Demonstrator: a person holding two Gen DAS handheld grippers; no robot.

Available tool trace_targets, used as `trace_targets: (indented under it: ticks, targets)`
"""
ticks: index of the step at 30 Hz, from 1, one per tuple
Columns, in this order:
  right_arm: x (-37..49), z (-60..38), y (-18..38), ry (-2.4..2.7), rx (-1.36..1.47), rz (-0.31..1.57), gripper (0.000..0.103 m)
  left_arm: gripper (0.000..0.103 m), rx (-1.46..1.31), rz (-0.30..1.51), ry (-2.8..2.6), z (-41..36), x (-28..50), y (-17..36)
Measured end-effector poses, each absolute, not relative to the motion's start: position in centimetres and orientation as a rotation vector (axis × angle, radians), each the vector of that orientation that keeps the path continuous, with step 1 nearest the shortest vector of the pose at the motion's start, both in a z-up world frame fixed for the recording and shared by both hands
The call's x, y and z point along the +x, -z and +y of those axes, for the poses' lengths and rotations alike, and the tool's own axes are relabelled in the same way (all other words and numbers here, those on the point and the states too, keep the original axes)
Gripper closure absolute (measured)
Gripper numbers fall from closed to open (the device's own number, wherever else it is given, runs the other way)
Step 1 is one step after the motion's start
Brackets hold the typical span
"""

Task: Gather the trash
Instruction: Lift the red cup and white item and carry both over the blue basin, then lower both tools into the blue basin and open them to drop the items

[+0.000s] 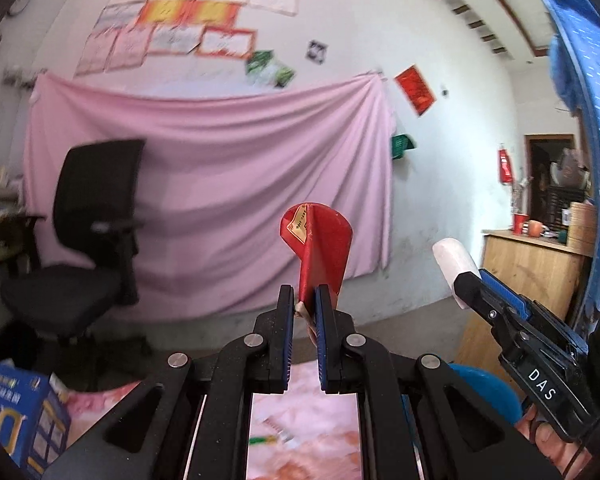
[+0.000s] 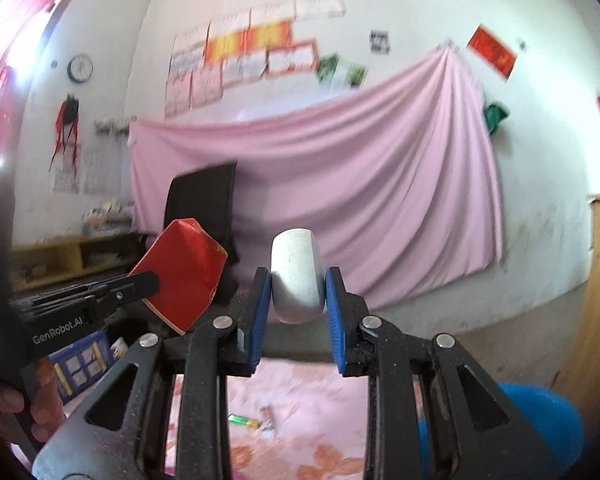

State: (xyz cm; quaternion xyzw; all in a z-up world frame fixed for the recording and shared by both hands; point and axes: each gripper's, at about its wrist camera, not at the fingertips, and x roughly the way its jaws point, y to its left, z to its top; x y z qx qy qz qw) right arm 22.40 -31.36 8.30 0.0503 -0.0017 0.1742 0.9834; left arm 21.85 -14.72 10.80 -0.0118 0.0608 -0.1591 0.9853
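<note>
The left gripper [image 1: 304, 304] is clenched on a red folded paper wrapper [image 1: 320, 248], which stands up out of the nearly closed jaws; the right gripper [image 2: 298, 300] grasps a white paper cup [image 2: 296, 276] between its blue pads, jaws partly spread around it. Both point roughly level at a pink cloth [image 1: 220, 184] hung on the wall ahead. The left wrist view shows a wooden counter [image 1: 532, 268] beyond the right gripper, with a red cup on it; the right wrist view instead shows a wall clock [image 2: 80, 67] far to the left. Below the right jaws, a green lighter [image 2: 242, 421] and a small scrap lie on the pink floral cover [image 2: 300, 400]. A black office chair [image 1: 88, 216] stands ahead to the left.
</note>
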Motion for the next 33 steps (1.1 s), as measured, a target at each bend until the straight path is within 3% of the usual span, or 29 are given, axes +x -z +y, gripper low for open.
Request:
trace_targets:
  ticks: [7,15,33]
  targets:
    - [19.6,-36.3,-8.8,-0.211,0.119,-0.103,0.047,0.095,0.028,0.072,0.427,-20.4,20.7,-11.0]
    - [18.0,-41.1,-8.9,-0.073,0.138,-0.086,0.047,0.095,0.057,0.119,0.519,-26.4,21.1,-10.4]
    - [23.1,-47.7,-3.2,-0.015,0.303,0.384,0.047,0.094,0.072,0.561,0.613,-32.9,27.9,-5.4]
